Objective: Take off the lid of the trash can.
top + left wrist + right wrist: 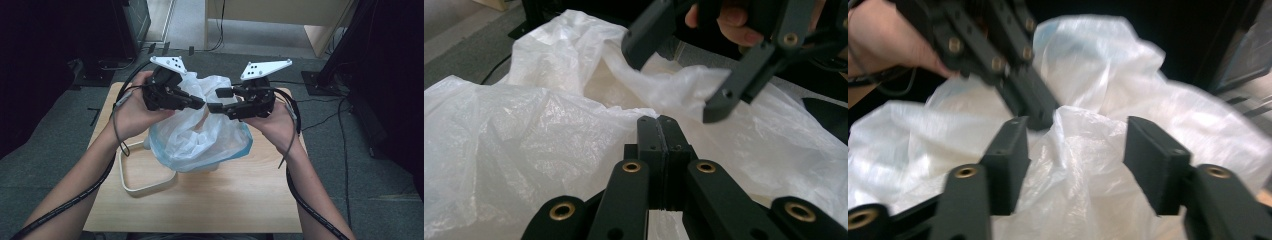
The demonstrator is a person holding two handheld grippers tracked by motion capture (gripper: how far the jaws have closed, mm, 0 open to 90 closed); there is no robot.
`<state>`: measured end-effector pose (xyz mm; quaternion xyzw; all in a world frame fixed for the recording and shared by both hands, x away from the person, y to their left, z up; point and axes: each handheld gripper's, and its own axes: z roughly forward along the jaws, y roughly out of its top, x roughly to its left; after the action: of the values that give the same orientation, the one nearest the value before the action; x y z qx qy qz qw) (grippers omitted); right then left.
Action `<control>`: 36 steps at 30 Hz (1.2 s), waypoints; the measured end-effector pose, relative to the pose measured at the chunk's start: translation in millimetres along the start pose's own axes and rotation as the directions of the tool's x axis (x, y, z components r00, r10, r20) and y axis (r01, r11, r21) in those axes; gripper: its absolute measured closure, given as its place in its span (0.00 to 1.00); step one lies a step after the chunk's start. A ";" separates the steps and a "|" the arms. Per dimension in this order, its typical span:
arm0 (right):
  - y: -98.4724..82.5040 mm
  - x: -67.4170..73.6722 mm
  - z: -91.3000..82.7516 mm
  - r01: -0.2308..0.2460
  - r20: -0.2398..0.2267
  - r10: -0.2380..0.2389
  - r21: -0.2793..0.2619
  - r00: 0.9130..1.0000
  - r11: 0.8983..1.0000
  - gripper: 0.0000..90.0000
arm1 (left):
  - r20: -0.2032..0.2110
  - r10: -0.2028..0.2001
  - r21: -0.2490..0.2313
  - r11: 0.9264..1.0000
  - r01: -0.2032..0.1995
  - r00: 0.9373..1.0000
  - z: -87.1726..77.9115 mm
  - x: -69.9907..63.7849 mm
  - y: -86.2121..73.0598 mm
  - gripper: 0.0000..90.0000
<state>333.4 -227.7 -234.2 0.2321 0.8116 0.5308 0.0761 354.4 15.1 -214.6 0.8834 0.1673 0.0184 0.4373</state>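
Note:
A thin white plastic bag [200, 140] stands bunched up on the wooden table [225, 200], its mouth facing up. My left gripper [200, 103] comes in from the left, and its jaws are pressed together on a peak of the bag's rim [574, 115]. In the left gripper view the two pads [661, 135] meet with film caught between them. My right gripper [217, 100] faces it from the right with its jaws apart. A fold of the bag [1083, 145] rises between its fingers [1008, 160], and the pads do not press on it. The two grippers' tips nearly touch.
An off-white rounded frame [145, 187] lies on the table at the bag's left front. Dark equipment and cables [325, 80] stand on the grey floor around the table. A light wooden desk [280, 15] is at the back.

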 end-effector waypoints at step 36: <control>18.9 4.5 -19.6 0.006 0.027 -0.004 -0.084 1.000 0.996 1.00 | -0.028 0.055 -0.112 0.992 -0.058 0.998 -12.0 -3.2 -3.9 0.40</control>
<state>327.8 -235.7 -208.3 0.2339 0.7878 0.5612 0.0982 348.2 25.6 -209.8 0.8614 0.1466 0.0513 0.4836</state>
